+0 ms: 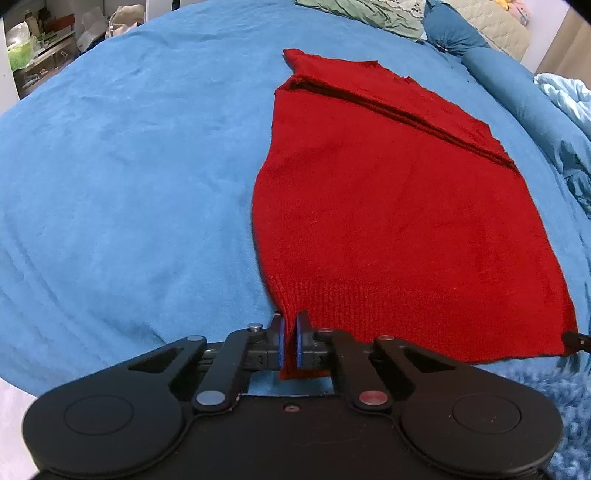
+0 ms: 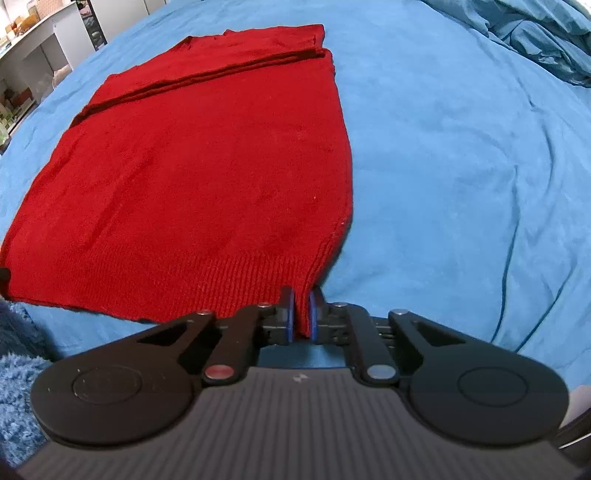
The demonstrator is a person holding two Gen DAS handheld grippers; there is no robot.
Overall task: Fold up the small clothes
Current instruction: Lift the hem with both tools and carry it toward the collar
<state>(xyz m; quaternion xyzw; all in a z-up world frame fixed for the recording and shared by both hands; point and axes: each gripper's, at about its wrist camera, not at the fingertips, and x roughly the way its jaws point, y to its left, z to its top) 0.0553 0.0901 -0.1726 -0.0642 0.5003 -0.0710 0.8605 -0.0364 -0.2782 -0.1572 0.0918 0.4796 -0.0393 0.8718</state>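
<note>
A red knit sweater [image 1: 399, 206] lies flat on a blue bedspread [image 1: 129, 177], its sleeves folded across the far end and its ribbed hem nearest me. My left gripper [image 1: 290, 325] is shut on the hem's near left corner, red fabric pinched between the blue pads. In the right wrist view the same sweater [image 2: 199, 166] spreads to the left, and my right gripper [image 2: 303, 299] is shut on the hem's near right corner. The tip of the right gripper shows at the hem's far corner [image 1: 574, 338] in the left wrist view.
A fluffy blue rug [image 2: 18, 376] lies below the bed's near edge. Pillows and a green cloth [image 1: 369, 14] sit at the head of the bed. A rumpled blue duvet [image 2: 546, 40] lies at the right. Shelves with clutter [image 1: 37, 48] stand beyond the bed at the left.
</note>
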